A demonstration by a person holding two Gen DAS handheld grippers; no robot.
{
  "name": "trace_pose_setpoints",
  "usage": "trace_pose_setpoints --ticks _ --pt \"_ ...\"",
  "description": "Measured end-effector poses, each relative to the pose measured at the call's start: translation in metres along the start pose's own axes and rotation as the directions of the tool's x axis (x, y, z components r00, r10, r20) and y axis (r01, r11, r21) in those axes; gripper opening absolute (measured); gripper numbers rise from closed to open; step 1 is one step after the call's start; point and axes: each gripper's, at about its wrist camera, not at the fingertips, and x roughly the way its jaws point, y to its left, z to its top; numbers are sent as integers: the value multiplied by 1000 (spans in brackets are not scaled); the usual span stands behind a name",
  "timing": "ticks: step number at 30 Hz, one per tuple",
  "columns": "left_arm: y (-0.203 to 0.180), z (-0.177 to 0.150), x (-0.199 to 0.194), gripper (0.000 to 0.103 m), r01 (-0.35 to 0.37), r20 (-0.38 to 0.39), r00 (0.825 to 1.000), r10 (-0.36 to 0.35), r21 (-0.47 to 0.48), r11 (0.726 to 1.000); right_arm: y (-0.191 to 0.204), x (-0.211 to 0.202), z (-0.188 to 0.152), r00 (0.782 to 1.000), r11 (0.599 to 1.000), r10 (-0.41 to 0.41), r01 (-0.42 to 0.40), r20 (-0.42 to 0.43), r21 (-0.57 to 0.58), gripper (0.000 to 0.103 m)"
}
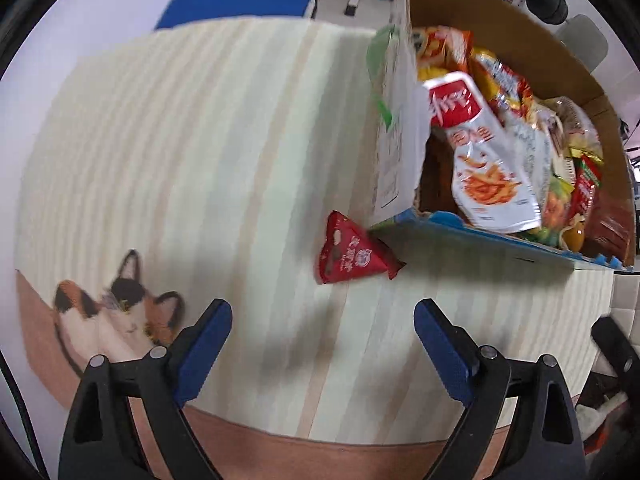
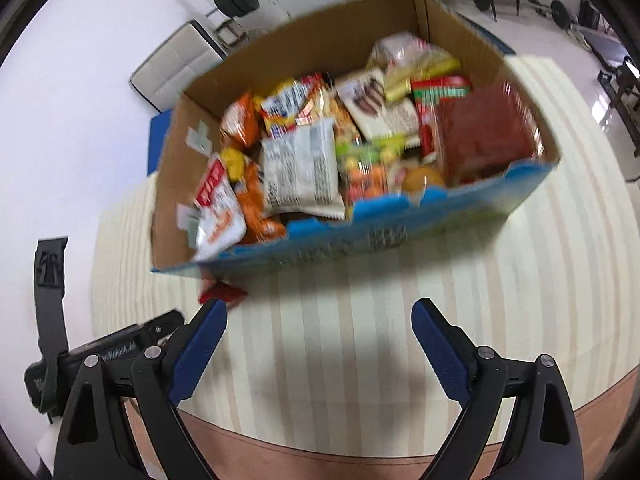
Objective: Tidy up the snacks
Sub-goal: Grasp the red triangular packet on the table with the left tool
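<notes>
Left hand-held gripper (image 1: 323,344) hangs with jaws spread and empty; ahead lies a red triangular snack packet (image 1: 352,252) on the tabletop (image 1: 200,140), touching the cardboard box (image 1: 404,128). Right hand-held gripper (image 2: 319,344) likewise gapes empty. Next, probably: reach forward, pinch it.

Showing cream-and-beige stripes with a brown border on the mat (image 1: 200,160), plus a calico cat print (image 1: 120,316) in orange, black and white. Showing brown cardboard inside the box (image 2: 320,40), blue outside. Lying beside it, a red triangular packet (image 1: 352,252). Sticking out, a red-and-white pouch (image 1: 488,160) printed with orange fries. Showing blue pads (image 1: 204,352) on black fingers.
</notes>
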Motion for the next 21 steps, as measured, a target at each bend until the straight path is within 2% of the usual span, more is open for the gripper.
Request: trace_pose_setpoints --ticks 10,11,12,14,21 --pt "-17 20 54 93 35 -74 997 -33 21 999 -13 21 4 999 999 -25 26 -29 36 96" --pt "-19 21 57 87 36 -71 997 -34 28 999 -13 21 6 999 999 -29 30 -28 36 96" --pt "-20 19 57 71 36 -68 997 -33 32 999 -14 21 8 999 999 -30 31 -27 35 96" --pt "-22 18 61 49 39 -80 996 -36 38 999 -14 21 9 999 999 -36 37 -26 32 96" --pt "-23 -3 54 47 31 -50 998 -30 33 999 -15 19 12 999 999 -40 40 -17 27 96"
